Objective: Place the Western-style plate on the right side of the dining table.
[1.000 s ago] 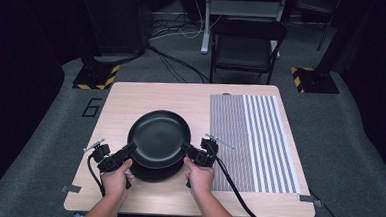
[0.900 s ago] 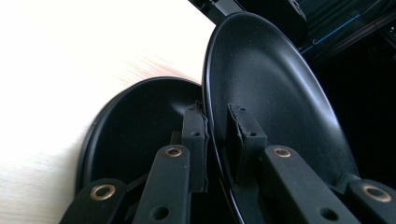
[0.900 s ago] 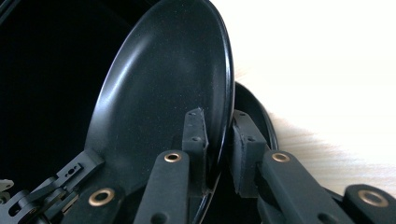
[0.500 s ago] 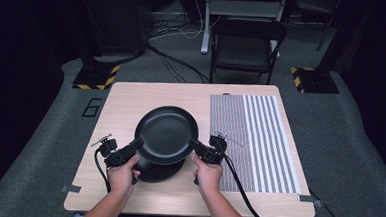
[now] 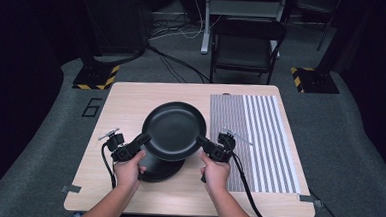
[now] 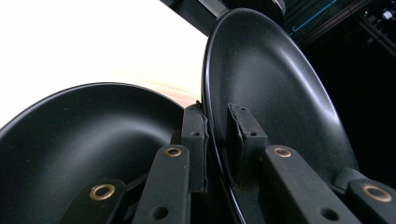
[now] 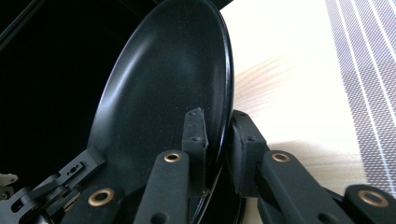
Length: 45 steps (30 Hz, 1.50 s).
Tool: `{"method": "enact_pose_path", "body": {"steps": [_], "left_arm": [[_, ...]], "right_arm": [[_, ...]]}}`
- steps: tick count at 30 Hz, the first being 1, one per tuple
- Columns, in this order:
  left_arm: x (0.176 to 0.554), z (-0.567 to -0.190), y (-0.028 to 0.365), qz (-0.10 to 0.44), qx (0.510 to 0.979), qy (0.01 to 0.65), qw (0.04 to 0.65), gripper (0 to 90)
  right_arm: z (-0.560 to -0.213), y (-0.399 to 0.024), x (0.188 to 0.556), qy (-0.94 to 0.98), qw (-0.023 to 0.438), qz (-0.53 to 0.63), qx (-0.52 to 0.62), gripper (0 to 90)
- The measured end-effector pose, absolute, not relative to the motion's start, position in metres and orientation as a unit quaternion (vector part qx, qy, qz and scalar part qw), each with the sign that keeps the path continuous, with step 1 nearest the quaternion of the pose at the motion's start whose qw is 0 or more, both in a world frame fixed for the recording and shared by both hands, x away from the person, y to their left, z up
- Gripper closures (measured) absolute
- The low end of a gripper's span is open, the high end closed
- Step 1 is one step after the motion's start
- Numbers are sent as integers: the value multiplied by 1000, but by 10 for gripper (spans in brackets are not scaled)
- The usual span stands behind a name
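The fingers of the left gripper (image 5: 140,139) and right gripper (image 5: 205,144) clamp opposite rims of a round black matte plate (image 5: 175,130), held just above a second black plate (image 5: 159,168) on the wooden table (image 5: 131,100); a grey striped mat (image 5: 259,137) lies beside it.

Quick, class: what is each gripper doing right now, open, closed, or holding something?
Left gripper: closed on the left rim of the top plate.
Right gripper: closed on the same plate's right rim.
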<state>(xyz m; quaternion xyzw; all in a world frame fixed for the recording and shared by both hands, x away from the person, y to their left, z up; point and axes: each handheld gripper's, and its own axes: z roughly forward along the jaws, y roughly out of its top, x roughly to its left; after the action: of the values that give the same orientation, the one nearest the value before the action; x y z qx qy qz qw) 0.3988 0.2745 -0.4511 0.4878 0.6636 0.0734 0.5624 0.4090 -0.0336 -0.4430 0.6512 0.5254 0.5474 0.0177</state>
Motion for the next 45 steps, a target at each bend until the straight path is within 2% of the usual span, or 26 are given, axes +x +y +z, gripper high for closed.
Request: {"method": "enact_pose_path", "body": {"steps": [45], "left_arm": [[436, -444, 163, 35, 555, 609, 566, 779]], "right_arm": [[-439, -140, 392, 462, 64, 549, 694, 779]]}}
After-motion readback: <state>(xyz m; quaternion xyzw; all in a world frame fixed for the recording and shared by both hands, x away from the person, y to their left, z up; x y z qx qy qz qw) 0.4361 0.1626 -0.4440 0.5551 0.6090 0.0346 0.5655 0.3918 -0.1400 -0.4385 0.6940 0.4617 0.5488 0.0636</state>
